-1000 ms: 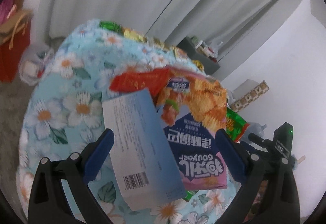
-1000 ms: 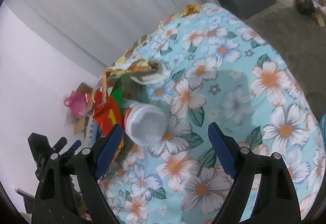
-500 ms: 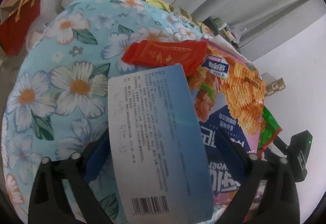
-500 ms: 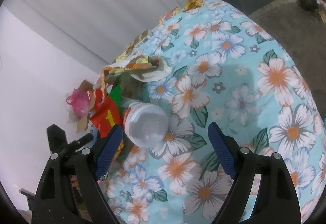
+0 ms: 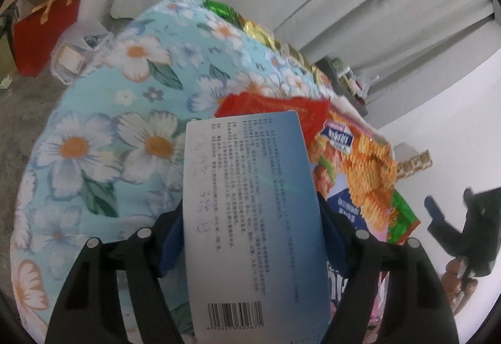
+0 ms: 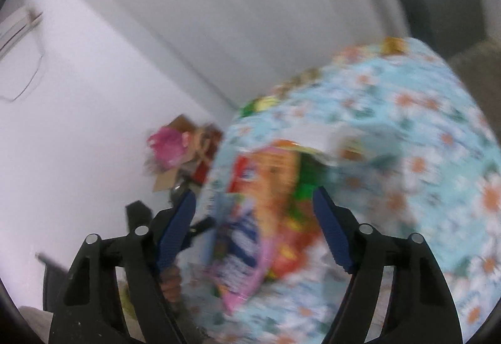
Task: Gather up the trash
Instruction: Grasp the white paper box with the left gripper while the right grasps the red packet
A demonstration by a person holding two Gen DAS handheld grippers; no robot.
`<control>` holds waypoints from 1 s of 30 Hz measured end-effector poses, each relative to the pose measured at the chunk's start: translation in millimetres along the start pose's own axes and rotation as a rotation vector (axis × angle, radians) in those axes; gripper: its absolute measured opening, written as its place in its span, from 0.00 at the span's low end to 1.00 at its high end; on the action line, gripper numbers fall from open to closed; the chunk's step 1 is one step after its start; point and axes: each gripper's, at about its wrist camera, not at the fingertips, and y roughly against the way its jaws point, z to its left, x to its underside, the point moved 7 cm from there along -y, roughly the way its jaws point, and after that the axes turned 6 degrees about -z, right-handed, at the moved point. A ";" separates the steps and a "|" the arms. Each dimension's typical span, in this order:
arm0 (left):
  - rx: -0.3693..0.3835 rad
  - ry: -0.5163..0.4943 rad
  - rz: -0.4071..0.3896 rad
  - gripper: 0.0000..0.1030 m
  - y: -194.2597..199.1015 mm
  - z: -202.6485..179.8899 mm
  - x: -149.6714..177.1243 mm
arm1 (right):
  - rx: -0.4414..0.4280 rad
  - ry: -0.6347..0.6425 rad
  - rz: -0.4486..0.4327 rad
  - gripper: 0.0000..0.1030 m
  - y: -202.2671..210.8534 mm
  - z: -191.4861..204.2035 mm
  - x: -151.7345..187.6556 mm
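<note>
My left gripper (image 5: 250, 218) has a blue-and-white box (image 5: 250, 203) with a barcode between its fingers. The jaws are closing and both blue pads sit against the box's long edges. Behind it lie a red packet (image 5: 272, 106), an orange chip bag (image 5: 360, 162) and a green packet (image 5: 400, 218). My right gripper (image 6: 253, 218) is closing too, in a blurred view. The chip bag (image 6: 269, 174) and green packet (image 6: 310, 174) show between its fingers, and I cannot tell whether they are touched. The right gripper (image 5: 463, 225) also hangs beyond the table's right edge in the left wrist view.
The trash lies on a round table under a light-blue floral cloth (image 5: 103, 140). Shiny wrappers (image 5: 250, 27) line its far rim. On the floor stand a red paper bag (image 5: 43, 30), a clear plastic bag (image 5: 72, 59), a grey cabinet (image 6: 438, 8) and a pink bag (image 6: 169, 143). Grey curtains hang behind.
The left gripper came down around the box and its jaws narrowed onto it. The right gripper swung away from the white cup toward the snack bags, narrowing a little; its view is now blurred.
</note>
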 end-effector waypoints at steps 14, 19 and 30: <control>-0.031 0.039 -0.088 0.70 27.3 30.0 -8.6 | 0.123 -0.038 0.335 0.40 -172.5 21.6 26.7; -0.029 0.035 -0.084 0.70 23.4 31.2 -7.5 | 0.187 -0.044 0.343 0.37 -195.1 13.4 23.3; -0.021 0.030 -0.100 0.70 26.6 30.8 -9.0 | 0.225 -0.052 0.350 0.04 -203.2 7.6 30.9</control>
